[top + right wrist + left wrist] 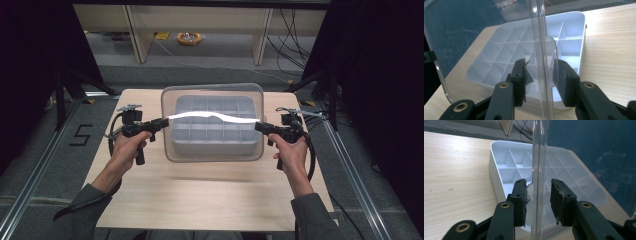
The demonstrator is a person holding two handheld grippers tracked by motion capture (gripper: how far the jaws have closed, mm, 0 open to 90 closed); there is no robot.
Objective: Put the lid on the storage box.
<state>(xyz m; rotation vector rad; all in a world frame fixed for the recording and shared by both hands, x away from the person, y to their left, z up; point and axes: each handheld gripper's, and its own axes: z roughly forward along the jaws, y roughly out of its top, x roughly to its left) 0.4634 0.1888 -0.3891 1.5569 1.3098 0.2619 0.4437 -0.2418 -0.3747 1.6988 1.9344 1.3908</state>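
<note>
Pale wooden tabletop [200,200], 1 white plastic organiser tray with a grid of small compartments [212,127] sitting near the far edge, about midway between the left and right edges. Compartments look bare.

Clear plastic lid with rounded corners [212,90] stands over the tray, raised and tilted; from the high view a bright glare runs across it. It is held between 2 hand-held tongs.

Left tongs [161,123] reach in from the tray's left side, gripped by the person's left hand [127,147]. In the left gripper view the lid [537,170] passes edge-on between the 2 black jaws of the left tongs [538,195]; jaws stand apart, a gap showing on the right side of the lid edge. Not clamped.

Right tongs [261,126] reach in from the tray's right side, right hand [292,152] behind them. Right gripper view: lid edge [539,37] between the jaws of the right tongs [539,72], likewise parted, with space on both sides.

Grey sleeves at the near edge.
</note>
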